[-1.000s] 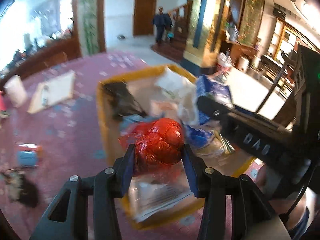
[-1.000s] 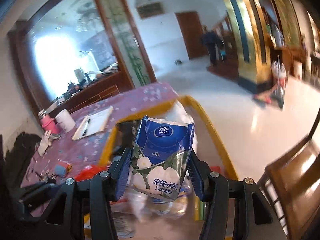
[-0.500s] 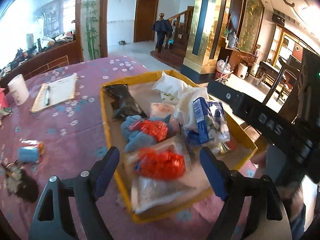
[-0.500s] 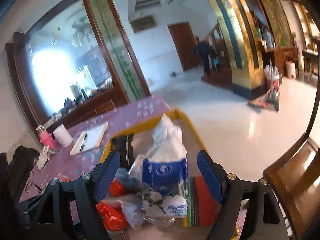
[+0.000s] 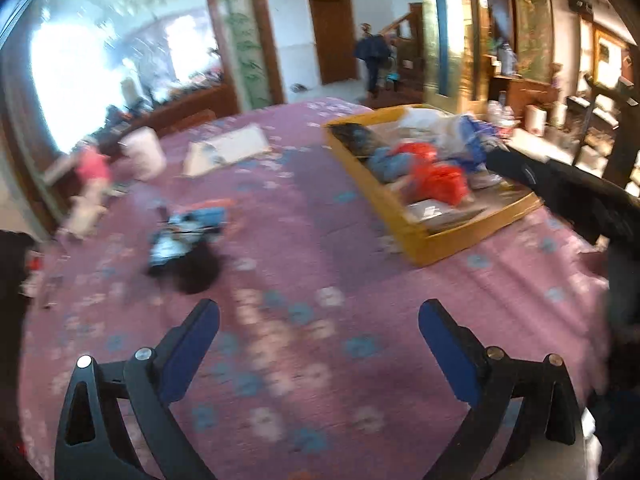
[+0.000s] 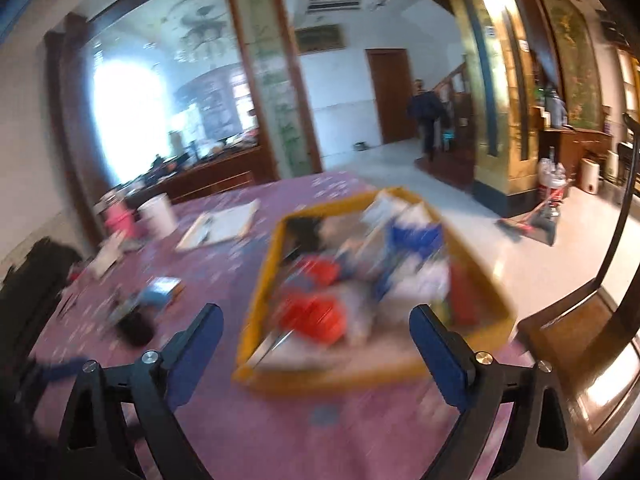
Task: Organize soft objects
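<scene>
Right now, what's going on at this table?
A person with a claw in each hand is sorting soft things into the yellow tray on the purple tablecloth. The left claw and right claw are both opening with nothing between them. Red bags and a blue tissue pack lie in the tray.

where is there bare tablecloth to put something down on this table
Free: the near strip of tablecloth under the left gripper, whose jaws are opening with nothing between, bordered by the yellow tray and the dark clutter. Crowded: the tray, heaped with soft packs, and the far edge by the clipboard and white cup.
</scene>
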`<state>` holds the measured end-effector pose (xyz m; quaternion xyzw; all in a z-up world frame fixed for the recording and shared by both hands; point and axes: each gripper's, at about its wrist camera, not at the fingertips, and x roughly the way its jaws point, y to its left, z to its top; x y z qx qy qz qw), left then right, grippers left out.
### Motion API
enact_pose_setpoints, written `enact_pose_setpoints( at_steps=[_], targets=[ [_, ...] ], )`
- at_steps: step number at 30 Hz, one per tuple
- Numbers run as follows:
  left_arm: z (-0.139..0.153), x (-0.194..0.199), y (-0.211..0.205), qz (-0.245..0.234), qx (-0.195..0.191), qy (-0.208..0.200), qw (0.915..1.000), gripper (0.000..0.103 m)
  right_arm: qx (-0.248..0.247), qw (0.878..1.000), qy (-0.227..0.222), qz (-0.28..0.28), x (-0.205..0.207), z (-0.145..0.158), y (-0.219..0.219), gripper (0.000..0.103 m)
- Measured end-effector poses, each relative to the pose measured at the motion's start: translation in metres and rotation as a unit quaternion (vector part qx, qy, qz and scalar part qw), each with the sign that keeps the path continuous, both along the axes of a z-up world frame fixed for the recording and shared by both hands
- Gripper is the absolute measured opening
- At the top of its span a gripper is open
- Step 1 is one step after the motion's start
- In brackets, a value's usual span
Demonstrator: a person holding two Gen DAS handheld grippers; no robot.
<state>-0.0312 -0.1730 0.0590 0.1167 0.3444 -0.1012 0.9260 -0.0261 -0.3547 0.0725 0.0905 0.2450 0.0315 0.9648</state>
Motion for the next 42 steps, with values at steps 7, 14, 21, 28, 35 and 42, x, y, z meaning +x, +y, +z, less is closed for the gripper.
enact_pose_setpoints(
  at_steps=[7, 14, 21, 28, 35, 42],
  targets=[
    [-0.010, 0.000, 0.024, -0.025, -0.082, 0.022, 0.9961, 0.101, -0.030, 0.997, 0.014, -0.063, -0.020, -0.025, 0.018, 0.102],
    [-0.016, 0.002, 0.030, -0.050, -0.132, 0.039, 0.9892, 0.101, -0.024, 0.994, 0.036, -0.105, -0.016, -0.029, 0.003, 0.102],
    [-0.015, -0.001, 0.018, -0.037, -0.075, 0.033, 0.9959, 0.101, -0.037, 0.992, 0.036, -0.119, -0.017, -0.027, 0.006, 0.102],
    [-0.010, -0.006, 0.019, -0.022, -0.047, 0.007, 0.9986, 0.101, -0.041, 0.992, 0.036, -0.118, -0.016, -0.027, 0.008, 0.102],
    [-0.008, -0.008, 0.018, -0.016, -0.031, -0.004, 0.9994, 0.101, -0.036, 0.992, 0.034, -0.115, -0.015, -0.029, 0.009, 0.102],
    [-0.008, -0.009, 0.019, -0.010, -0.024, -0.006, 0.9996, 0.101, -0.032, 0.992, 0.033, -0.115, -0.015, -0.030, 0.009, 0.102]
  ],
)
